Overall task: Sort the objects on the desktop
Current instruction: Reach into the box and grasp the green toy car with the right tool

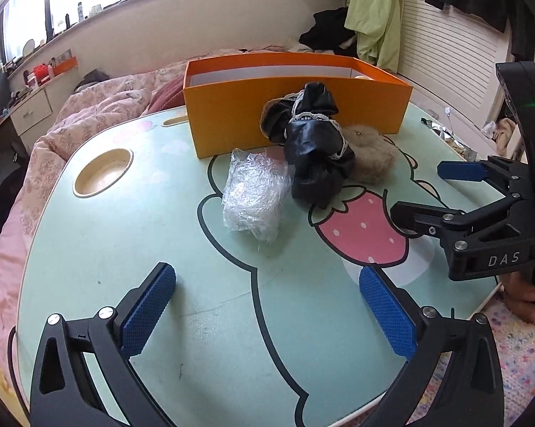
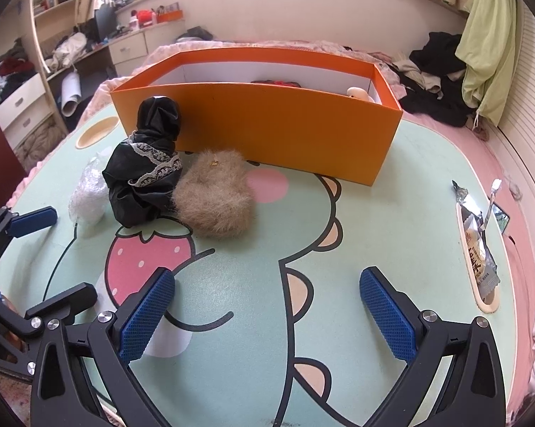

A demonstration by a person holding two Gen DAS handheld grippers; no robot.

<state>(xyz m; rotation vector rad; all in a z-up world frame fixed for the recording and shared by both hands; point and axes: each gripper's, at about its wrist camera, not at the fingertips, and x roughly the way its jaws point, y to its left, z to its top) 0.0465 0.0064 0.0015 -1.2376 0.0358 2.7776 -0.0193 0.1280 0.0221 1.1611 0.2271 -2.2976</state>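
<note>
On the cartoon-printed table (image 1: 132, 249), a plastic wrap bundle (image 1: 255, 194), black lace-trimmed cloth (image 1: 312, 149) and furry tan puff (image 1: 370, 158) cluster against the orange box (image 1: 232, 121) near the far edge, likely awaiting sorting, while left gripper (image 1: 267, 315) and right gripper (image 2: 267, 315) hover nearer, both spread apart, empty.

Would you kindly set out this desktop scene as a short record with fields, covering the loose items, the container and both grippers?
surface: mint-green cartoon-print table
container: open orange cardboard box at the far side, a few items inside
loose items: crumpled clear plastic wrap; black fabric bundle with lace trim; tan furry pouch
arrangement: the three sit bunched together in front of the box
other: snack packet in the right-hand slot
left gripper: open, nothing between the fingers
right gripper: open, empty
</note>
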